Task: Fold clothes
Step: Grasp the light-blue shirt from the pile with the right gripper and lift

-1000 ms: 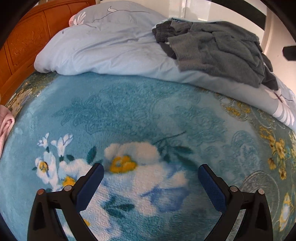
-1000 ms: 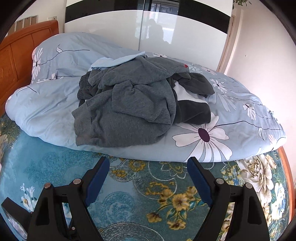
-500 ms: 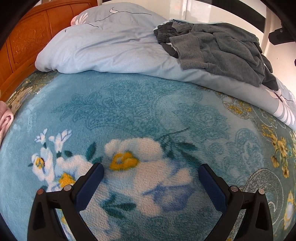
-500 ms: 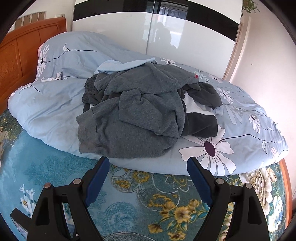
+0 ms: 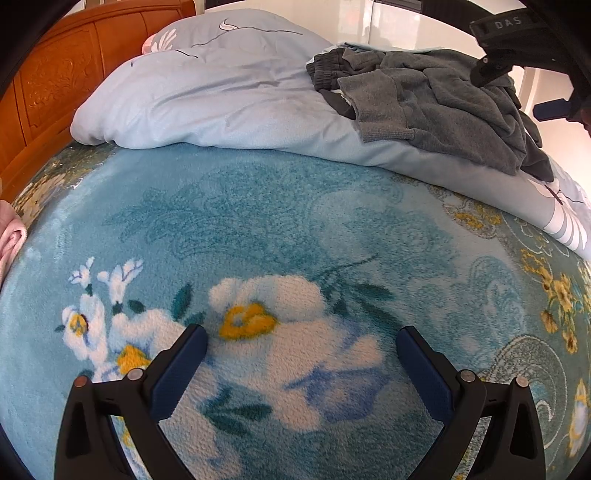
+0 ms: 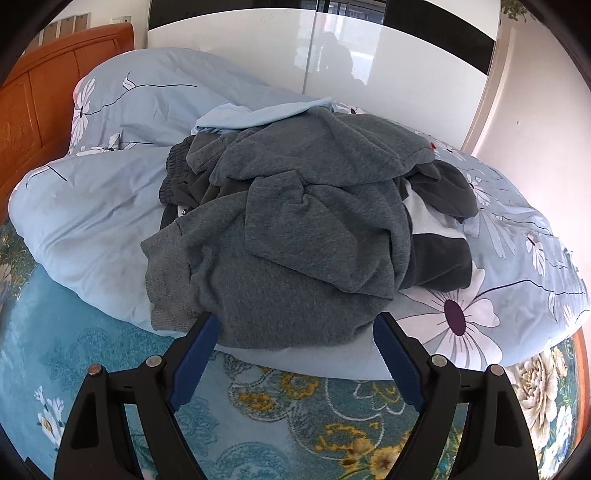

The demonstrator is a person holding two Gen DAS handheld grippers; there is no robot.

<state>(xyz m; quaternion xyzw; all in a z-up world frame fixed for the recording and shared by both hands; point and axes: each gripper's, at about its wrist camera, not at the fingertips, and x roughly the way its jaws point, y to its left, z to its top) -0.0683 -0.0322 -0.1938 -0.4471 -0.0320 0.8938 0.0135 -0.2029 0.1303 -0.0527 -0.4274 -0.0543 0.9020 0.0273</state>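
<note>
A crumpled pile of grey clothes [image 6: 295,229] lies on a light blue flowered duvet [image 6: 92,221]; it also shows at the upper right of the left wrist view [image 5: 436,96]. A grey sweatshirt is on top, with darker garments and a pale blue piece under it. My right gripper [image 6: 295,328] is open and empty, its fingertips just at the near hem of the sweatshirt. My left gripper [image 5: 301,339] is open and empty, low over the teal floral blanket [image 5: 258,221], well short of the pile. The right gripper's body [image 5: 517,33] shows at the top right of the left wrist view.
The duvet [image 5: 207,92] is bunched across the far half of the bed. An orange wooden headboard [image 5: 48,81] stands at the left. A pink cloth [image 5: 9,240] lies at the left edge. A white glossy wardrobe [image 6: 369,66] and a wall stand behind the bed.
My right gripper has moved forward to the clothes pile, which now fills its view. My left gripper has shifted slightly; the right gripper has come into its view at the top right.
</note>
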